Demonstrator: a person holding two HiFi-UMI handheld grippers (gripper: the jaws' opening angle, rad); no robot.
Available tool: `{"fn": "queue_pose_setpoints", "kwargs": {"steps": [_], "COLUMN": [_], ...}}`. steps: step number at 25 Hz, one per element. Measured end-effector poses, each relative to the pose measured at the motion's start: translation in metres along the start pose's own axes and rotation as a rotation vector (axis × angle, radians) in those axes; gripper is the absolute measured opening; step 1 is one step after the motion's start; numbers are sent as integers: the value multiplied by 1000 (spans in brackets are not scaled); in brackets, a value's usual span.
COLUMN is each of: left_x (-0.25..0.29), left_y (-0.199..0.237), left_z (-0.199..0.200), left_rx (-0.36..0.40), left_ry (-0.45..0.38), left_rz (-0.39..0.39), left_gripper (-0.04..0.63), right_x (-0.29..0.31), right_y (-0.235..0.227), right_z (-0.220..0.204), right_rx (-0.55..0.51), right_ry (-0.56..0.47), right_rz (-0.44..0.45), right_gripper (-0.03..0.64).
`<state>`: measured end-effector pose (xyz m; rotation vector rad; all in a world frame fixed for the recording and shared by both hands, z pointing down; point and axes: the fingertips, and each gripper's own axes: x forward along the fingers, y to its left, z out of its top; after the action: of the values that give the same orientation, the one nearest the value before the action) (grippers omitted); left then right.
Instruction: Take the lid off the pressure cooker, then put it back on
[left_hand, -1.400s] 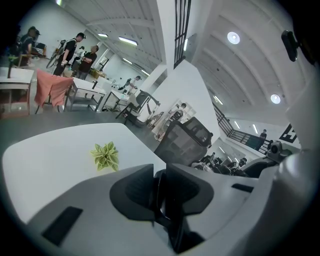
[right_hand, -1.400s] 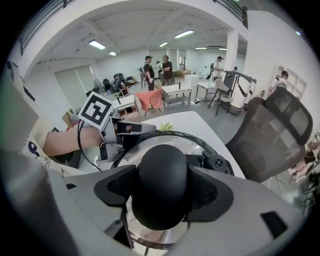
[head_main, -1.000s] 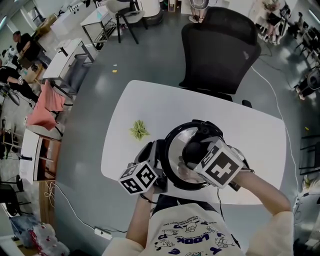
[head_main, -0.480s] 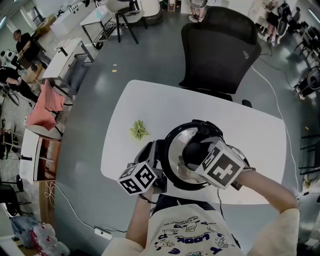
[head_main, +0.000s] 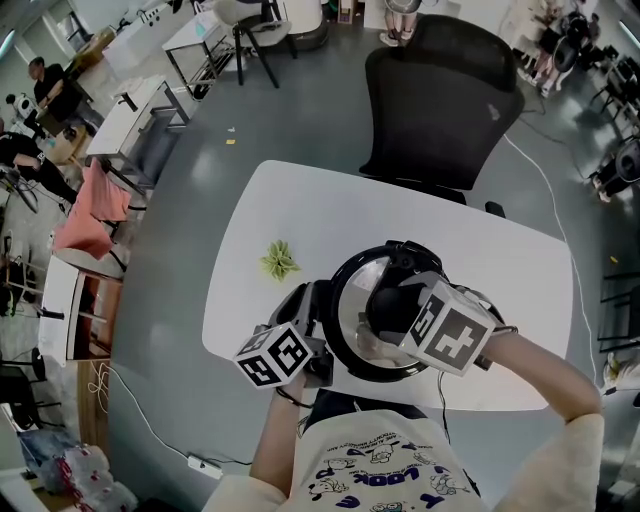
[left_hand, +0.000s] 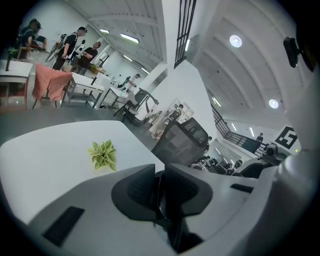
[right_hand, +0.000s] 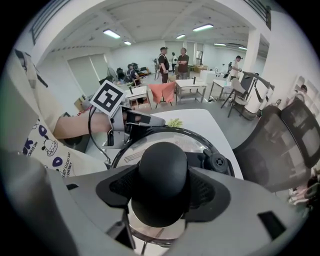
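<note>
Straddling the lid knob, the right claw clamps both sides.

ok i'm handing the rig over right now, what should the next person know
Left tool: jaws have just been closing, clamped on the thin dark side handle of the pressure cooker.
Right tool: gripping the black knob from above.
The lid sits on the cooker, on the white table.
Done: both grips set.
Left: lift the lid off, then put it back on.
</note>
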<state>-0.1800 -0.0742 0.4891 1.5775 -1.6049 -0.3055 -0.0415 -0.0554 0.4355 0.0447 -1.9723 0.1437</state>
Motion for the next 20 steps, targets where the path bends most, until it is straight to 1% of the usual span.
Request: {"fn": "queue_pose_setpoints", "kwargs": {"steps": [3, 11, 13, 20], "left_x": [-1, -2, -2, 0], "left_y": [1, 0, 0, 0], "left_z": [1, 4, 4, 3], "left_rx": [4, 10, 12, 21], "left_ry": [-1, 0, 1, 1], "left_rz": [0, -1, -1, 4], "left_gripper": [69, 66, 63, 63], "right_x": [0, 0, 0, 1], "right_y": [4, 9, 10, 8], "right_z": [0, 1, 0, 0], "right_rx": [-66, -290, -308, -298], "right_ry": [12, 64, 73, 69], "right_rz": [23, 101, 109, 103], "right_gripper": [311, 312, 314, 314]}}
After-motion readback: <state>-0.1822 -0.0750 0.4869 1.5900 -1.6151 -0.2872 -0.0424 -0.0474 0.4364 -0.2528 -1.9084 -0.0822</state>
